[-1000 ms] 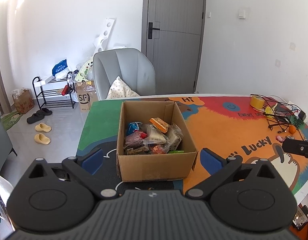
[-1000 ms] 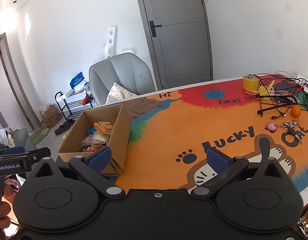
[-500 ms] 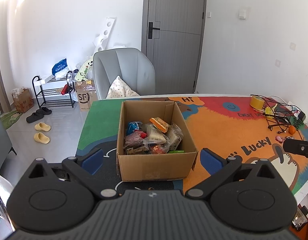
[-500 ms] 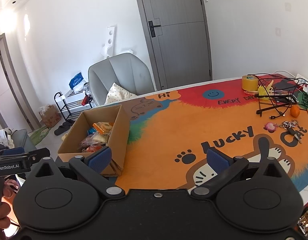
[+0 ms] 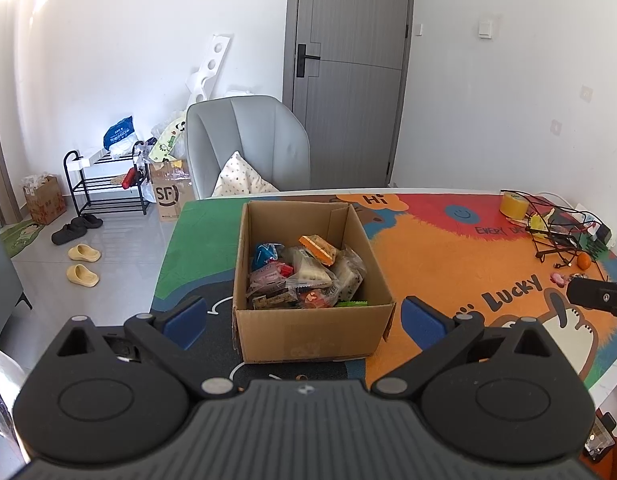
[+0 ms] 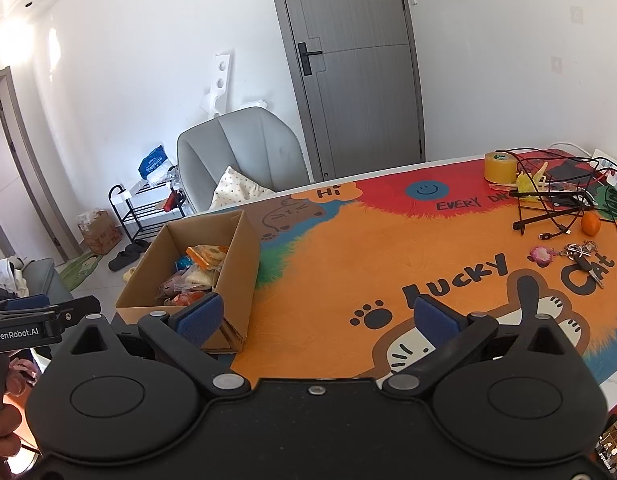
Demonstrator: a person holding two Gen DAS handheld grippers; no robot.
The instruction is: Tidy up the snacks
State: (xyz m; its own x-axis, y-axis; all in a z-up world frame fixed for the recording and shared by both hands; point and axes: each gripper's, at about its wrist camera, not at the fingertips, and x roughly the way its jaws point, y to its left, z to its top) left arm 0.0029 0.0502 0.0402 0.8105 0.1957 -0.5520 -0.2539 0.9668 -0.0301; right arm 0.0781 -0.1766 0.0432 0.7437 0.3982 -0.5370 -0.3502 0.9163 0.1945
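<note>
An open cardboard box [image 5: 308,332] stands on the colourful table mat, filled with several wrapped snacks [image 5: 304,276]. My left gripper [image 5: 304,320] hovers just in front of the box, wide open, its blue pads flanking the near wall. In the right wrist view the same box [image 6: 236,256] sits at the left with snacks [image 6: 192,276] inside. My right gripper [image 6: 316,318] is open and holds nothing above the orange mat, to the right of the box. The left gripper's side [image 6: 40,320] shows at that view's left edge.
A grey chair [image 5: 248,148] with a cushion stands behind the table. At the far right of the mat [image 6: 388,248] lie a tape roll [image 6: 499,167], tangled black cables [image 6: 556,200], a small orange [image 6: 590,224] and keys [image 6: 580,252]. A shoe rack [image 5: 104,184] and slippers are on the floor at left.
The right wrist view has shifted slightly, so the table scene sits a little lower and left. Both grippers stay open and the box has not moved.
</note>
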